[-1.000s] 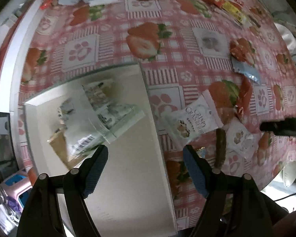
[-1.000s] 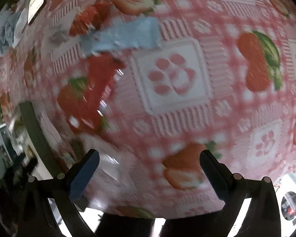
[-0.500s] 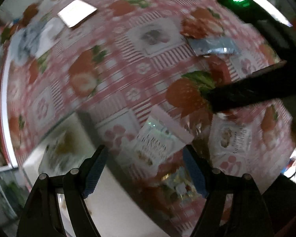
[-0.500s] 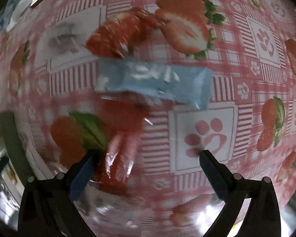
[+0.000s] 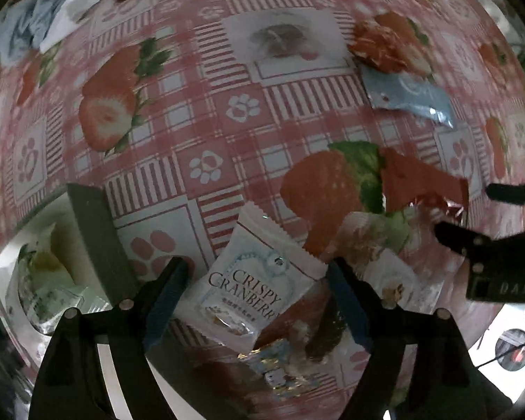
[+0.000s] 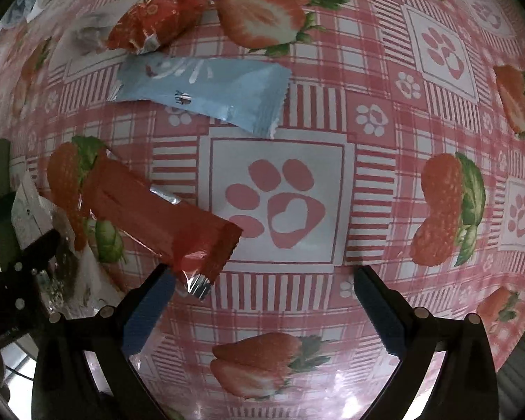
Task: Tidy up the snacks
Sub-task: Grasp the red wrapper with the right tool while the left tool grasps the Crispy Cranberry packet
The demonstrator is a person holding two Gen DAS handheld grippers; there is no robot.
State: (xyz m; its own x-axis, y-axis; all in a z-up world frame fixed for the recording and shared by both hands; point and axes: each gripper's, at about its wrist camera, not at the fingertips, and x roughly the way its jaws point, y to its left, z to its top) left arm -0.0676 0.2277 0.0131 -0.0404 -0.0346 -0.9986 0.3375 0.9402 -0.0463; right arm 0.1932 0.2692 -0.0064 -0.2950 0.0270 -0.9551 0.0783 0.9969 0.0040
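Above the tabletop (image 5: 199, 80), left gripper (image 5: 253, 292) jaws are opening around the cranberry packet (image 5: 248, 294); right gripper (image 6: 262, 301) is released beside the red bar (image 6: 157, 217).

White cranberry packet (image 5: 248, 294), red bar (image 6: 164, 224), blue bar (image 6: 206, 94), flat on tablecloth

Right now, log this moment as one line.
left hand-held gripper: opening over Crispy Cranberry packet, not gripping | right hand-held gripper: open, beside red bar | tray: holds packets
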